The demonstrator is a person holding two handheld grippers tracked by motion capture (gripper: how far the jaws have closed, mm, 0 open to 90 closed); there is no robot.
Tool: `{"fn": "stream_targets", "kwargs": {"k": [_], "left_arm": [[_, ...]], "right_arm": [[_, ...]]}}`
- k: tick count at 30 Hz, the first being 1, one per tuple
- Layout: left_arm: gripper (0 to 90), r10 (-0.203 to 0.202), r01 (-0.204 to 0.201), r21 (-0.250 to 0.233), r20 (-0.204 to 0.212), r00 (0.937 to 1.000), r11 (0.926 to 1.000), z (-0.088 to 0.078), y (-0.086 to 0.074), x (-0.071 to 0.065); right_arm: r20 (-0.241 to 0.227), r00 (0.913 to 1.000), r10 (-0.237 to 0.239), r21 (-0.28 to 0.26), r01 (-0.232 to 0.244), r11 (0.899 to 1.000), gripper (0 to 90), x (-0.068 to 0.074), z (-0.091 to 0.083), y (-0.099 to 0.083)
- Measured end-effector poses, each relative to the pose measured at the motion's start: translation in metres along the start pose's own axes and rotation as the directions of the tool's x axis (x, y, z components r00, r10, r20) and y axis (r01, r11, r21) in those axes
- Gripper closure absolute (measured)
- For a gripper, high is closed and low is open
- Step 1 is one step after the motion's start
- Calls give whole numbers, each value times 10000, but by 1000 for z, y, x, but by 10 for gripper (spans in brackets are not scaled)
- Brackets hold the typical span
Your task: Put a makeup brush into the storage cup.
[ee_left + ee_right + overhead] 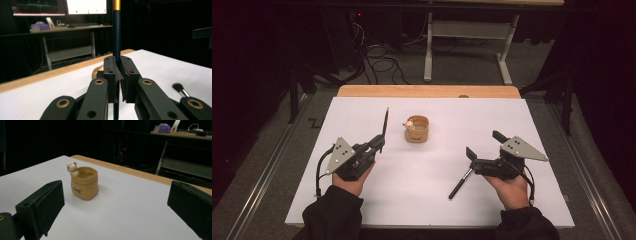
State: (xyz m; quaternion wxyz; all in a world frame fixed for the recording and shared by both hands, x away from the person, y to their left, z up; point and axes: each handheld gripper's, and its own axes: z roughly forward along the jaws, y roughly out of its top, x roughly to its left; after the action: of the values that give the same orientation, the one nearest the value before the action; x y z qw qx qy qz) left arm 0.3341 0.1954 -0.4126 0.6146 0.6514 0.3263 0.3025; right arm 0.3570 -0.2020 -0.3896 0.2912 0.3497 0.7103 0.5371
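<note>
Nearest the person's edge of the table (377, 210), two dark sleeves are coming in from the bottom of the high view, each hand wrapped around a gripper.

The left gripper (382, 142) is sitting over the left part of the white sheet, and its jaws are pinching a thin dark brush handle (385, 123) that is sticking out past them toward the far edge. In the left gripper view the pads are pressed hard against that handle (116, 37) from both sides (it has a gold band up near the top of the frame), and it is standing straight up between them.

The right gripper (484, 145) is hovering over the right part of the sheet with its jaws spread wide and nothing between them. The right gripper view is showing the same thing: two black pads far apart with bare white table in the gap.

A second brush (460, 183) is lying flat on the sheet just beside the right gripper, on its near-left side, handle pointing toward the near edge. Whether it's touching the gripper body is hard to tell. Its bristle end (178, 87) is peeking into the left gripper view too.

Farther out, around the middle of the sheet toward the far edge, a little tan sack-shaped pot (417, 129) is standing upright, with a tiny bear figure (72, 168) perched at its rim. Both grippers are well apart from it.
</note>
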Motion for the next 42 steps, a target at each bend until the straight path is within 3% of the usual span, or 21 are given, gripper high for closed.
{"fn": "stream_targets", "kwargs": {"k": [5,14,24,29,30,33,37,42], "left_arm": [[842,342,-340,-142,143,9993,9993,11,11,-9],[843,445,-435,-214,469,9979,9988,31,15,-16],[842,3,-1,-22,835,9965,10000,44,1,-15],[842,-262,256,74,980,9948,9996,48,-8,-15],[842,-348,334,150,1004,9943,9993,49,-11,-15],[842,-316,272,424,1061,9939,9987,50,-20,-19],[842,-611,562,464,1113,9919,9973,47,-26,-23],[842,-524,469,522,1090,9927,9975,48,-30,-30]], "right_arm": [[-201,9998,35,-323,-42,9995,30,3,8,16],[-542,9982,-269,-479,243,9986,52,9,22,33],[-893,9943,-583,-405,549,9977,71,21,46,31],[-1254,9911,-443,-495,383,9980,81,26,52,26],[-1487,9884,-322,-353,272,9990,88,30,54,20],[-1621,9865,-246,-146,225,9996,100,35,58,13],[-2044,9788,106,-92,-128,9999,111,39,61,5],[-2308,9728,217,-208,-272,9994,154,44,60,1]]}}
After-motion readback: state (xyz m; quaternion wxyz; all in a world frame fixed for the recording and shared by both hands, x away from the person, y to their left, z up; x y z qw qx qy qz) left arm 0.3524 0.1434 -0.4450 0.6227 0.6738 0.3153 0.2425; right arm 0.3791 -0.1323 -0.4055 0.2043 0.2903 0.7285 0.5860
